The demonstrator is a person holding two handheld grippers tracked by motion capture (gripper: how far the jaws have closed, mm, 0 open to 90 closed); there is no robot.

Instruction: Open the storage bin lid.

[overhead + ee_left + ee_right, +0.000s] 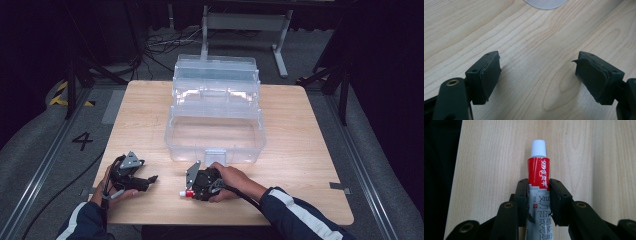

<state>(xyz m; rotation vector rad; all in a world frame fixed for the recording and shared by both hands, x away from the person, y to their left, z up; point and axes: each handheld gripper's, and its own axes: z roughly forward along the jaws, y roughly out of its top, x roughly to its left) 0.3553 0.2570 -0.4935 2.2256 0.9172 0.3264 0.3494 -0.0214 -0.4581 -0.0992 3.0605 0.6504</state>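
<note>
A red and white tube with a white cap [539, 170] lies between the jaws of my right gripper [538, 195], which is shut on it low over the table. From above, the tube's cap end [187, 193] pokes out to the left of my right gripper [192, 192] near the table's front edge. My left gripper [153, 178] rests at the front left, pointing right. Its jaws stand wide apart over bare wood, and its pads [490, 75] hold nothing; the gripper's midpoint [537, 71] is above the tabletop.
A clear plastic storage box [216, 134] with its tiered lid folded back stands open at the table's middle and back. Its rounded corner [546, 3] shows ahead of the left gripper. The wooden table [300, 165] has dark floor, cables and stands around it.
</note>
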